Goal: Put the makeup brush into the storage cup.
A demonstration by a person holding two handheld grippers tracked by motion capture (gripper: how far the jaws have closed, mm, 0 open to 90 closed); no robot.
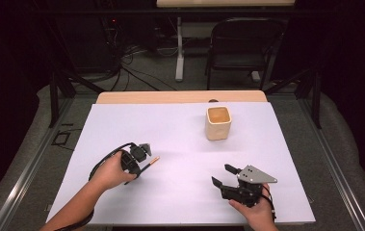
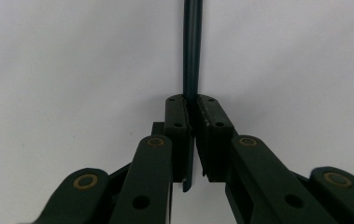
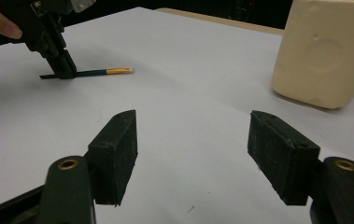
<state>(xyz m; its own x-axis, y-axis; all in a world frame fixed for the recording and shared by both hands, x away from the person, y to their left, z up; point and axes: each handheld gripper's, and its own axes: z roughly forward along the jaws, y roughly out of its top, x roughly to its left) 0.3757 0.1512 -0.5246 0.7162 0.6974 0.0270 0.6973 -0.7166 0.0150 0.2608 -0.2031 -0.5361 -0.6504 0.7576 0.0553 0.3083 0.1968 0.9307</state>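
The dark pencil [image 2: 192,51] is clamped between the pads of the left claw [image 2: 191,109], lying flat on the bench [image 1: 180,134]. The right claw [image 3: 193,154] is held open. A lift toward the cream cup [image 1: 218,123], beyond it, seems called for next.

Black on both the left gripper [image 1: 139,156] and the right gripper [image 1: 223,177], with brass-coloured rivets at the jaw joints and a grey plate atop the right one. Dark, near-black along the pencil [image 1: 147,164], ending in an orange band and a pale tip. Cream for the square cup [image 1: 218,123], plain white across the table sheet [image 1: 180,139], light wood at its far edge.
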